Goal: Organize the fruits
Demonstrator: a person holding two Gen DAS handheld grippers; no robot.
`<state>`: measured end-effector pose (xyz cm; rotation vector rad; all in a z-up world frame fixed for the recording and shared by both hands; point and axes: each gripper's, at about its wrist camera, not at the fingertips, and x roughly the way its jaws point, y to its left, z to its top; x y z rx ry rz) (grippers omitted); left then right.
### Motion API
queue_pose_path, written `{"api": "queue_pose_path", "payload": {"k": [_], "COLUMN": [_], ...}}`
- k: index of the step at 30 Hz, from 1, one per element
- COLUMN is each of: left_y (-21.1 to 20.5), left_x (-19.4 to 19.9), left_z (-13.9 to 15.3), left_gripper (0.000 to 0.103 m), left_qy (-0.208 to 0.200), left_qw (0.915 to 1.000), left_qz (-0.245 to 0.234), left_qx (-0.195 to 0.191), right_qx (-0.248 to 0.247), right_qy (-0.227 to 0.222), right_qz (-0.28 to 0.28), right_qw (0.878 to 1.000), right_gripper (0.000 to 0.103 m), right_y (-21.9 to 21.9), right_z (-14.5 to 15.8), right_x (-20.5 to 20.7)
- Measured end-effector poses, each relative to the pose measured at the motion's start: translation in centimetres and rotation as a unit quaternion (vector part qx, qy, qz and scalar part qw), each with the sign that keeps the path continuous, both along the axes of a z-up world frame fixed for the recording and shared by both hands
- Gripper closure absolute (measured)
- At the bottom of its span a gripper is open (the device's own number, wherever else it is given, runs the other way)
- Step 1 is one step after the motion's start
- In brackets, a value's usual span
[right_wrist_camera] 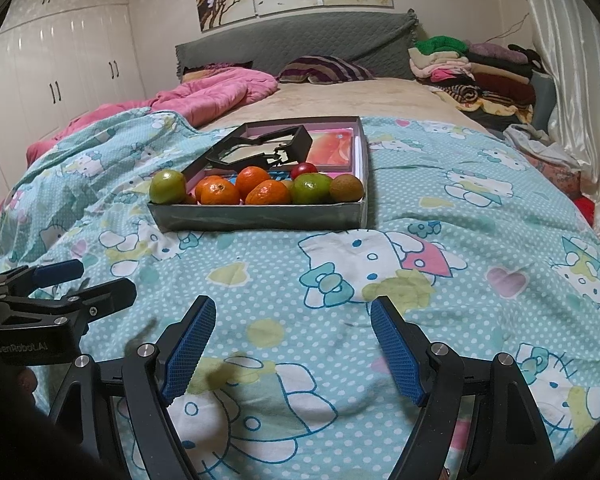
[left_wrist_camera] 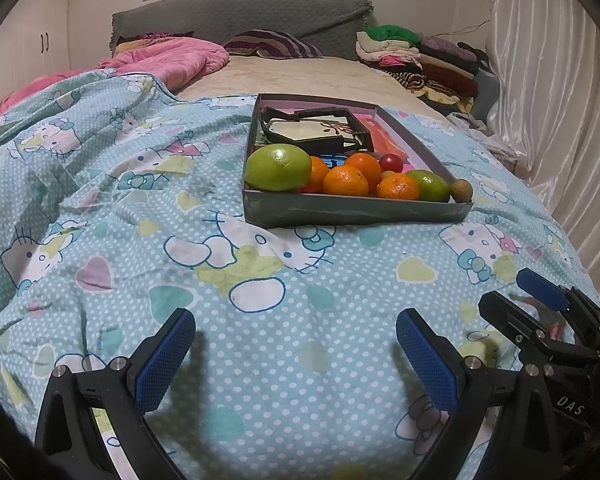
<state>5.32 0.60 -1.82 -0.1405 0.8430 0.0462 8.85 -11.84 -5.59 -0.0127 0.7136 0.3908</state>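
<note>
On the bed (left_wrist_camera: pixel 284 320), a grey box (left_wrist_camera: pixel 352 210) holds the fruit along its near wall: a big green one (left_wrist_camera: pixel 278 168), oranges (left_wrist_camera: pixel 346 181), a smaller green one (left_wrist_camera: pixel 430 186), a brown one (right_wrist_camera: pixel 346 188) and a red one (left_wrist_camera: pixel 390 163). Behind them lies a black frame (left_wrist_camera: pixel 320 130), half hiding pink packaging. Left claw (left_wrist_camera: pixel 296 360) and right claw (right_wrist_camera: pixel 294 356) both gape, empty, well short of the box.

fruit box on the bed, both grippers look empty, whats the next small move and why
Probably move the right gripper forward toward the brown fruit at the box's near right corner. Both it and the left gripper hang open and empty over the blanket, short of the box.
</note>
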Motion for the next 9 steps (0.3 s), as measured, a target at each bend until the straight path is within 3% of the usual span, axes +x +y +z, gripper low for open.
{"api": "queue_pose_path", "payload": {"k": [6, 9], "left_y": [0.9, 1.8], "left_x": [0.2, 0.6], "left_z": [0.1, 0.6], "left_gripper": [0.002, 0.002], "left_qy": [0.005, -0.001], "left_qw": [0.9999, 0.9999], "left_qz": [0.01, 0.012], "left_qx": [-0.011, 0.006], "right_qx": [0.004, 0.004], "right_qy": [0.003, 0.0], "right_qz": [-0.011, -0.017], "right_qw": [1.0, 1.0], "right_gripper": [0.022, 0.022], "right_y": [-0.5, -0.7], "right_z": [0.0, 0.1], "right_x": [0.3, 0.4]}}
